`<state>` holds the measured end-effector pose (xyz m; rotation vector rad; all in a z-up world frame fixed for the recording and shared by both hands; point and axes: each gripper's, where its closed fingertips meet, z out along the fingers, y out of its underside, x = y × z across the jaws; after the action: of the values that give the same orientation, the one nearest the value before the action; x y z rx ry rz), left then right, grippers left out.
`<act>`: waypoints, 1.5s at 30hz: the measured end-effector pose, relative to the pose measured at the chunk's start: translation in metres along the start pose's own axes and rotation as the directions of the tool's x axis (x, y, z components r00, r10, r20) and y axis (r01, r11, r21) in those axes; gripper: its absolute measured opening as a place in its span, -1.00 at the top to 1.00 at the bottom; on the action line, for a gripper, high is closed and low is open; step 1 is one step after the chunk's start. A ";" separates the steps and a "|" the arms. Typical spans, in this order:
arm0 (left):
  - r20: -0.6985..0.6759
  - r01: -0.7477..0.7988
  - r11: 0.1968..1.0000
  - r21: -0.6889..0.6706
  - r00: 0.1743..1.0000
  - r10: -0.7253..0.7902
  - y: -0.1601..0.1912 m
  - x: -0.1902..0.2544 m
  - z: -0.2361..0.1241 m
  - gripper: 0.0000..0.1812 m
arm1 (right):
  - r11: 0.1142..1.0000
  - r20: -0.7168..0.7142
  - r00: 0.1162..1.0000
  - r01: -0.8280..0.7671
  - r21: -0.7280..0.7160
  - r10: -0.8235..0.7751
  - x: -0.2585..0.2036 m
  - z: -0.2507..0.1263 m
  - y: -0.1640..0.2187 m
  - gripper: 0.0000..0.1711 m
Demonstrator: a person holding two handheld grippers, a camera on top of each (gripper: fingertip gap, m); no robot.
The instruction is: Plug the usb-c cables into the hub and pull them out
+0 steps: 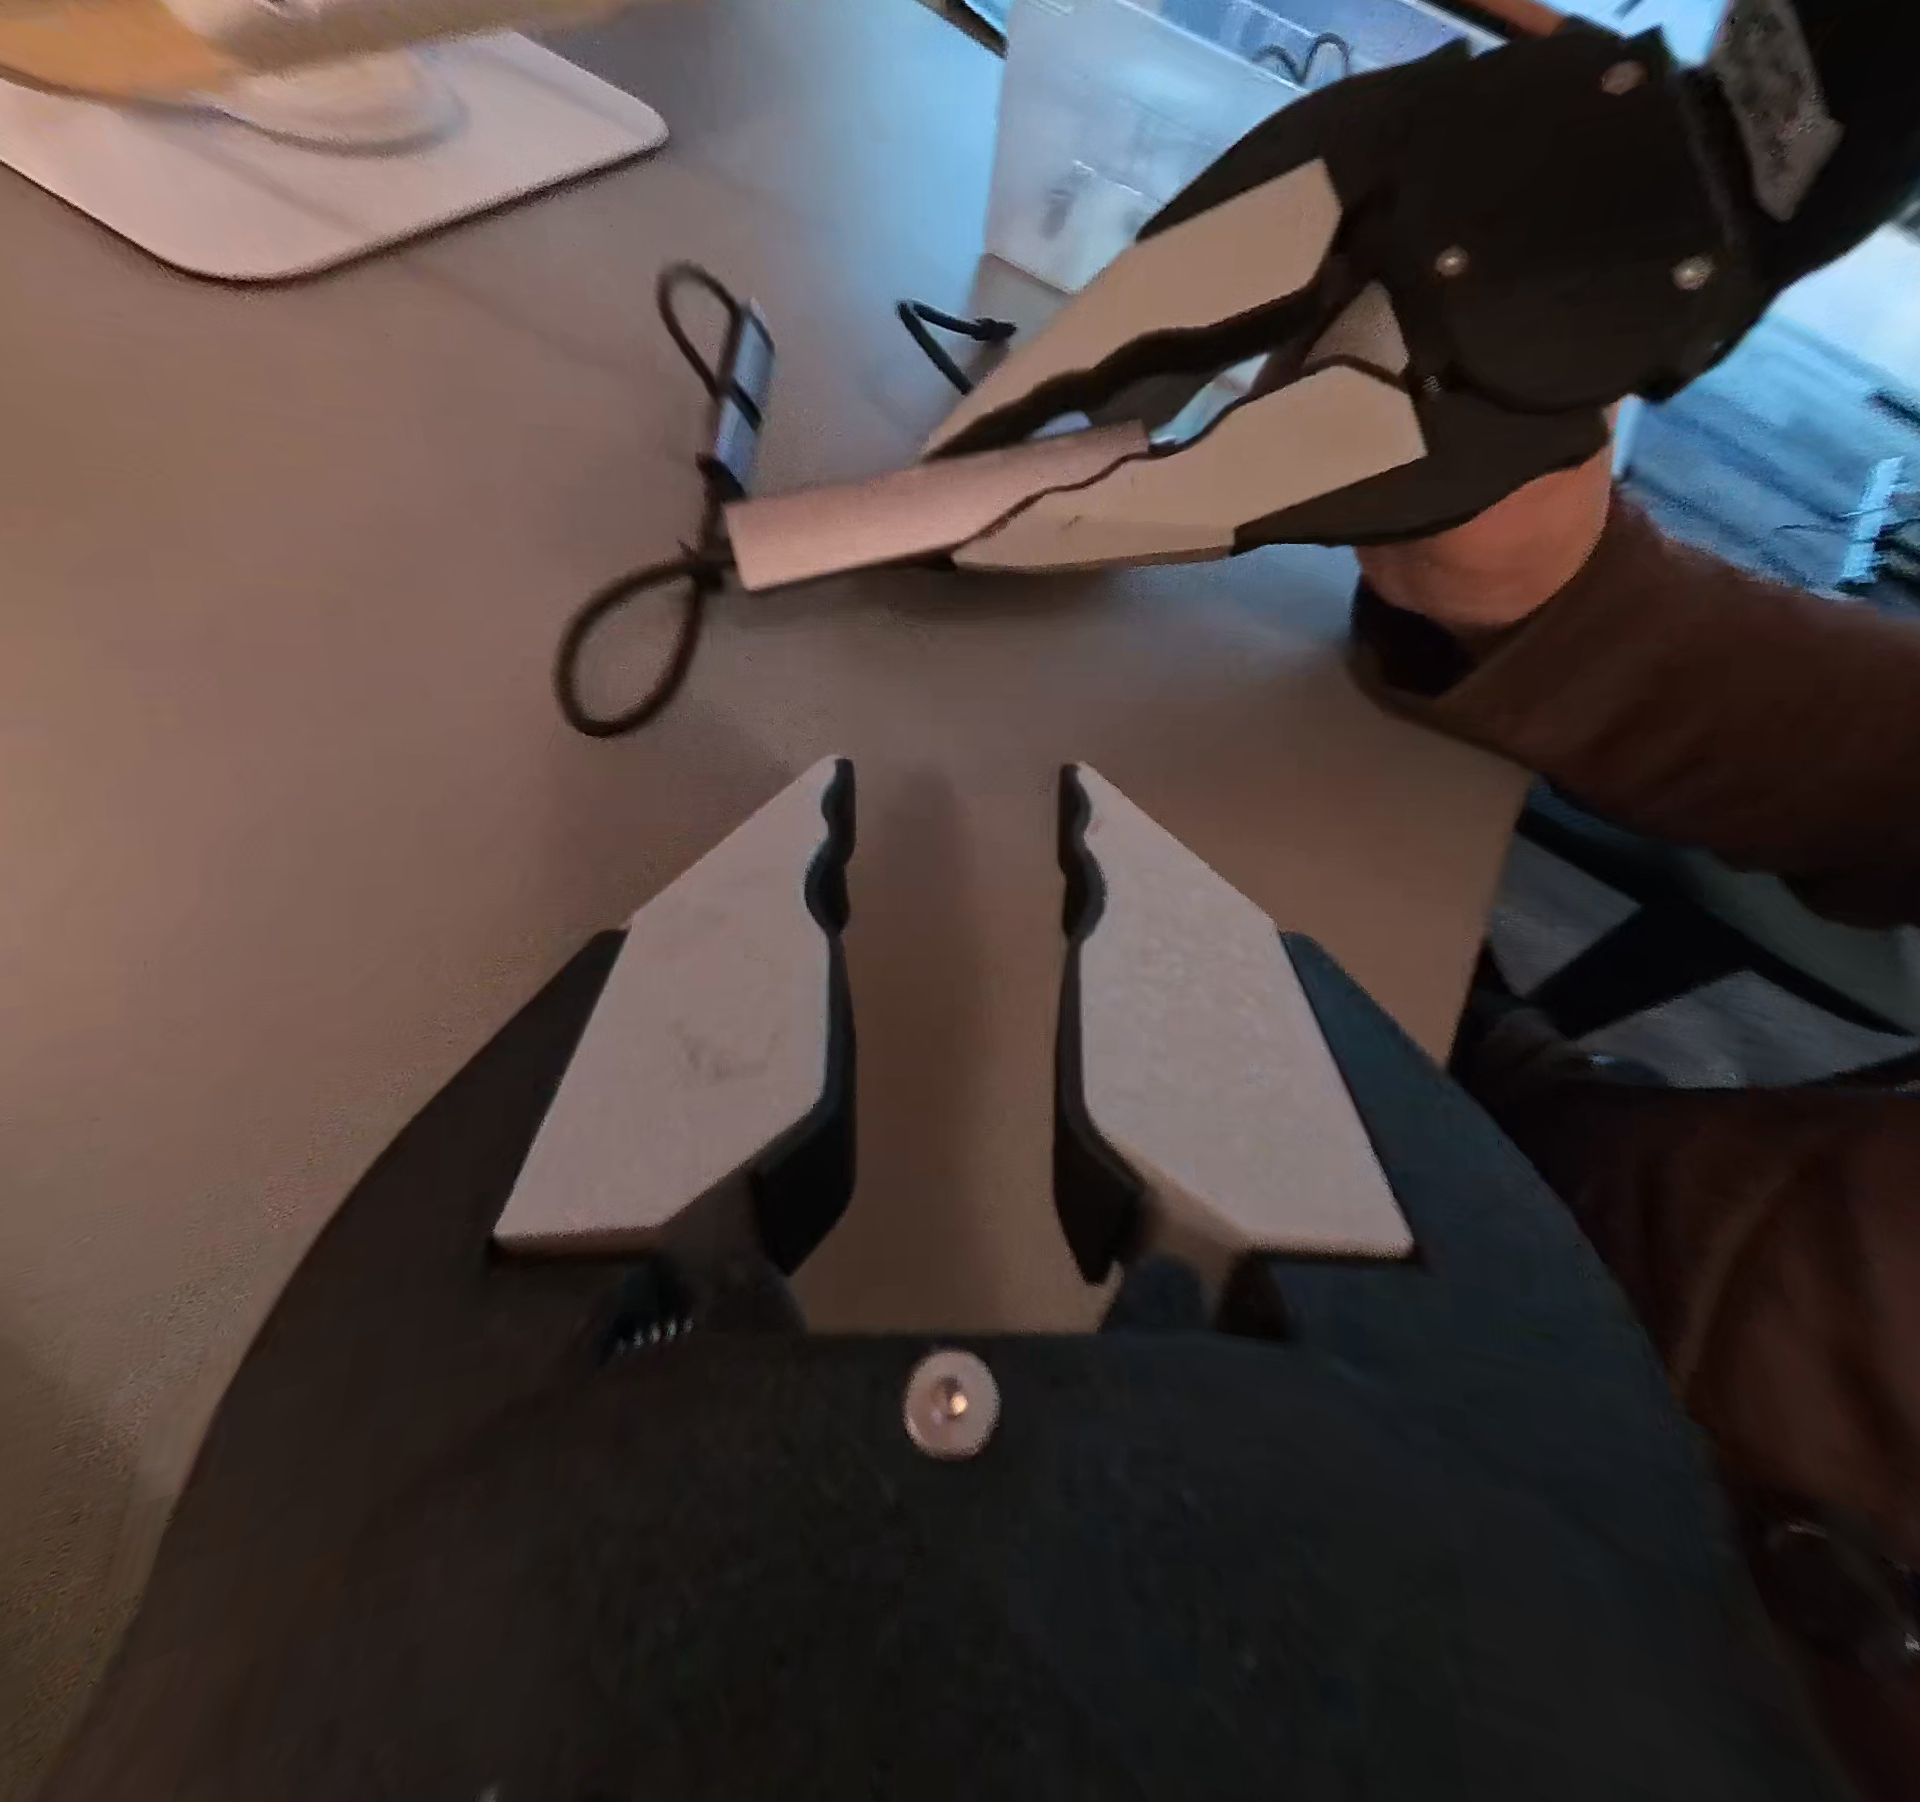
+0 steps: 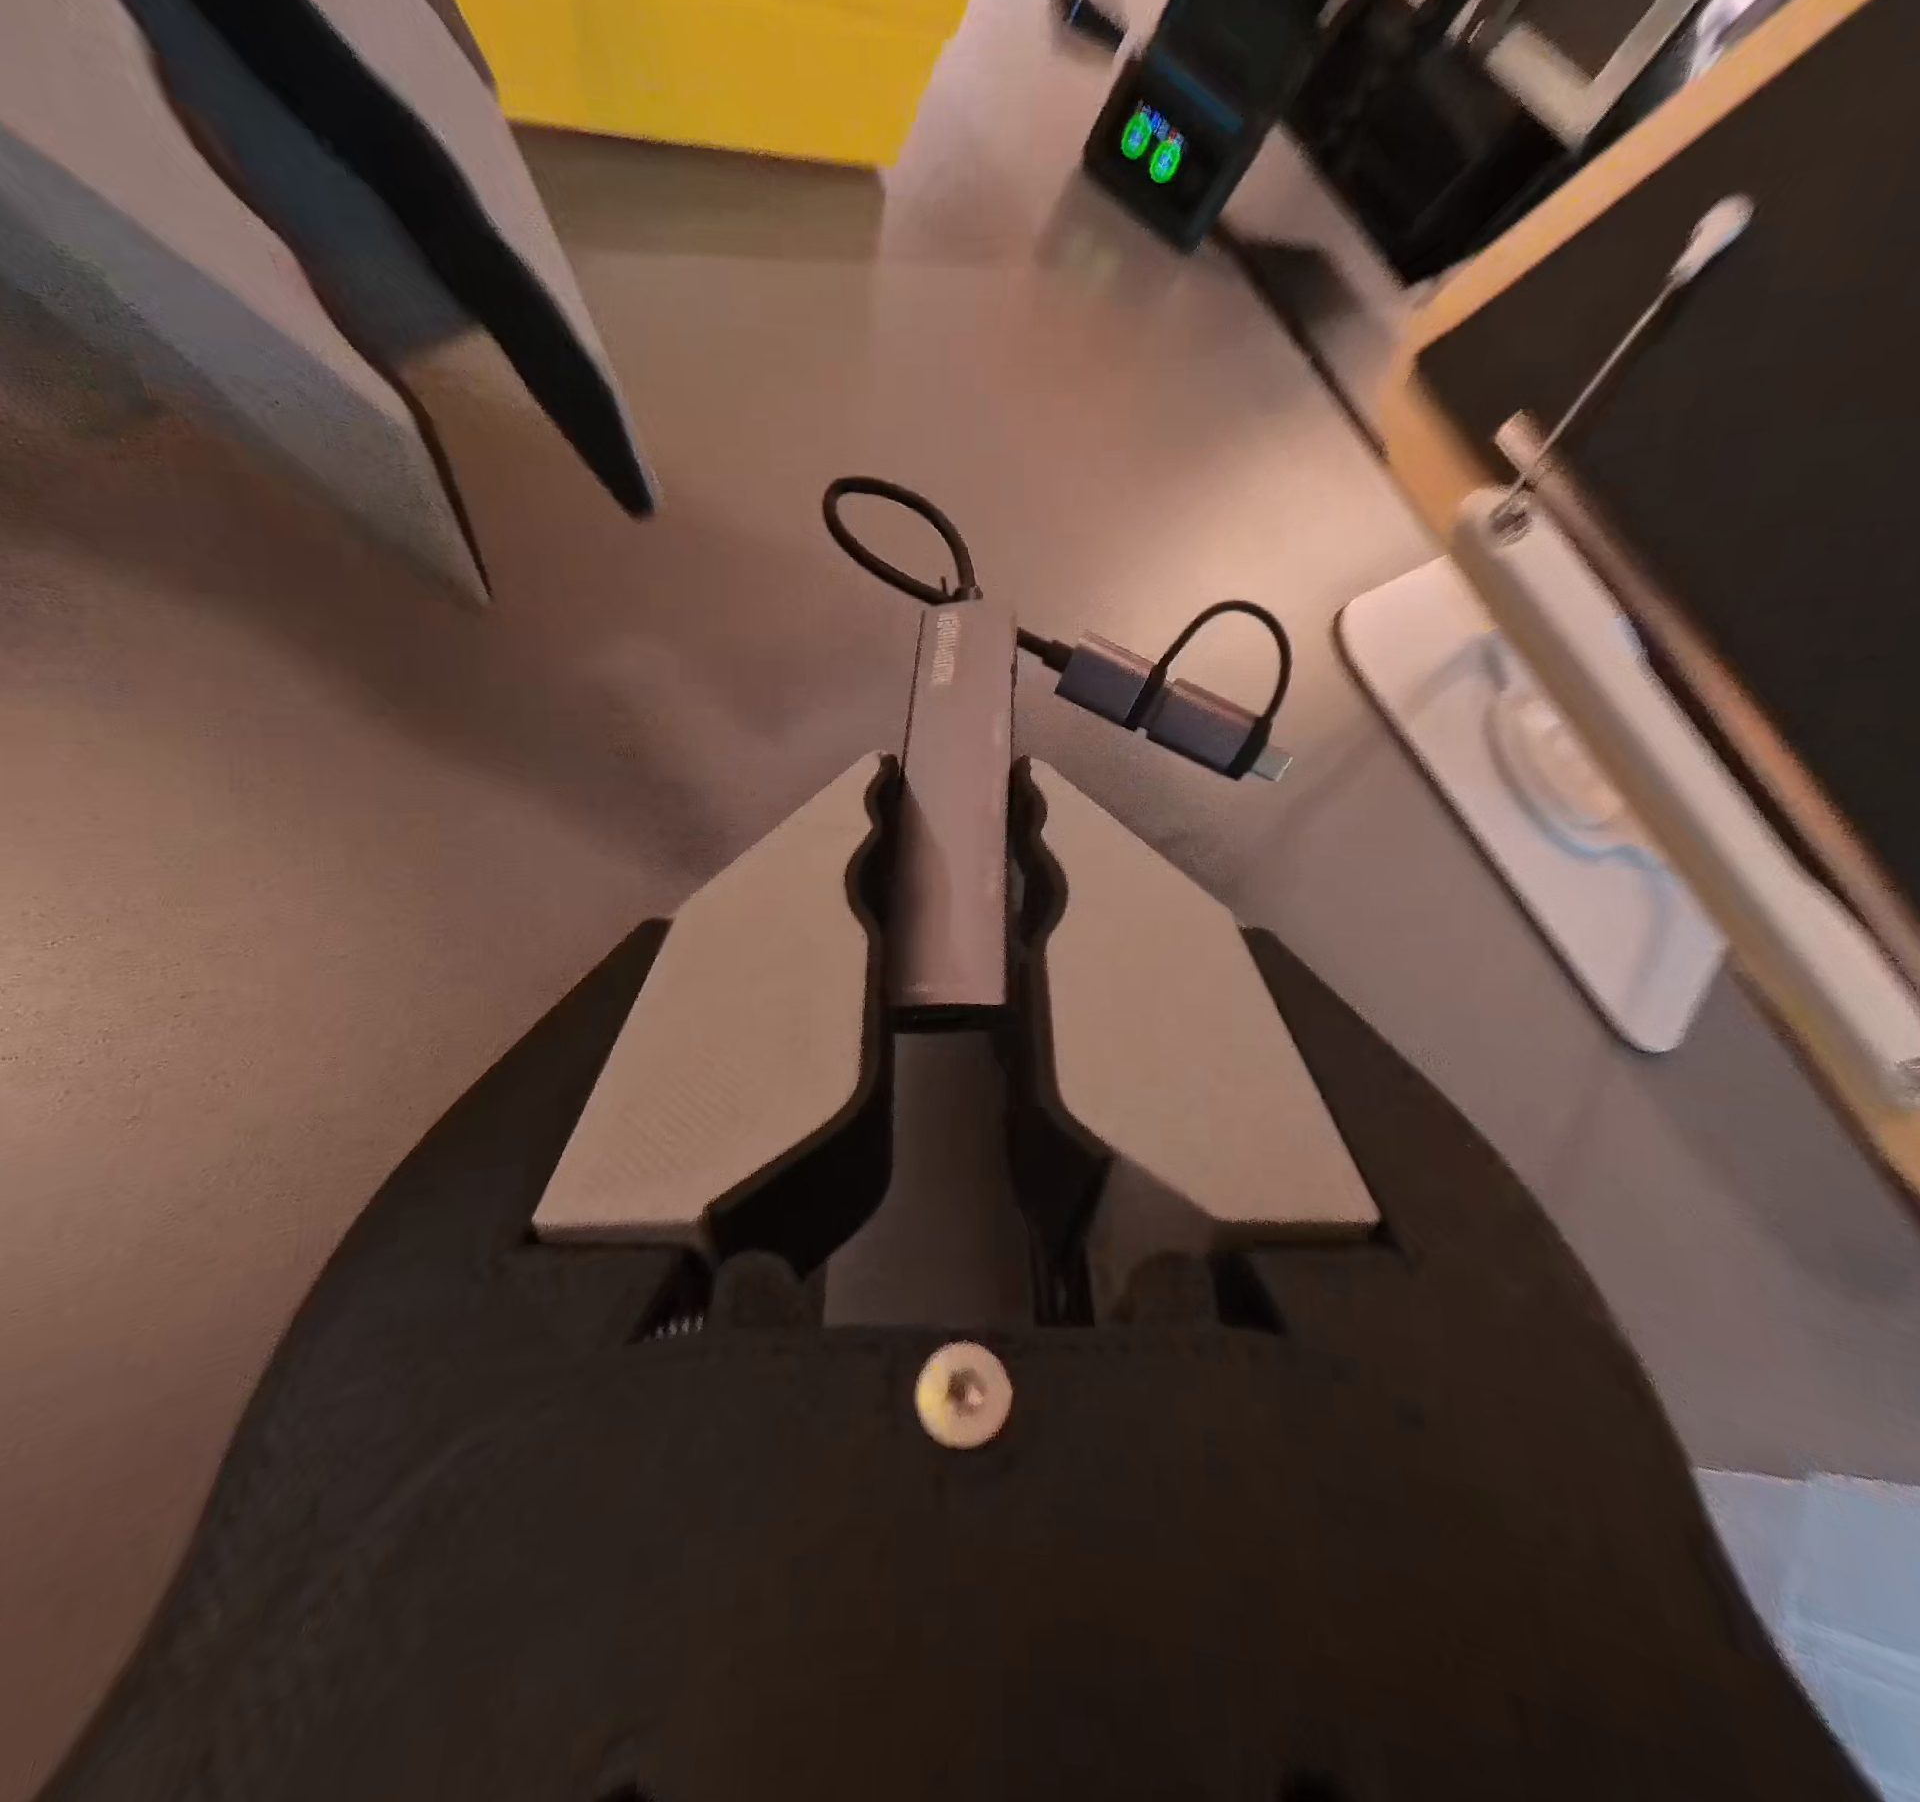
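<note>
My right gripper is shut on a slim grey hub, which it holds edge-up just above the brown desk. The hub's short black cable loops to a grey plug with an adapter lying on the desk. In the left wrist view the right gripper holds the hub ahead, with the cable loop and the plug to its left. My left gripper is open and empty, short of the hub. A second black cable lies partly hidden behind the right gripper.
A white monitor stand base sits at the far left, and a white box stands behind the hub. The right wrist view shows the left gripper, a yellow box, a black device with green lights and the monitor. A person's brown sleeve is at the desk's right edge. My hands' fingertips stand some 8 cm from each other.
</note>
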<state>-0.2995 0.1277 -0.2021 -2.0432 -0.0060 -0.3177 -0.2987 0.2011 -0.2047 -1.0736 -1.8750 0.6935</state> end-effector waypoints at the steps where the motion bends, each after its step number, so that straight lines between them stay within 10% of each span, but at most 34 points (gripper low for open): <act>1: -0.028 0.027 1.000 0.000 0.999 -0.027 0.001 0.004 0.006 0.58 | 0.999 -0.027 0.999 0.029 0.022 -0.029 0.000 -0.004 -0.005 0.78; 23: -0.530 0.452 0.867 0.207 0.797 -0.289 -0.040 0.039 -0.003 0.49 | 0.929 -0.038 0.979 0.200 0.312 -0.198 -0.040 -0.047 -0.051 0.78; 32: -0.535 0.466 0.850 0.245 0.796 -0.282 -0.040 0.035 -0.002 0.83 | 0.922 0.029 0.981 0.169 0.349 -0.190 -0.049 -0.047 -0.052 0.78; 45: -0.397 0.049 0.915 0.401 0.909 0.125 -0.038 0.051 -0.018 0.92 | 0.894 0.354 0.934 -0.197 0.402 0.046 -0.046 -0.050 -0.055 0.58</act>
<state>-0.2593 0.1238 -0.1493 -1.5299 0.2164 -0.6669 -0.2647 0.1372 -0.1559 -0.8218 -1.8117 1.3711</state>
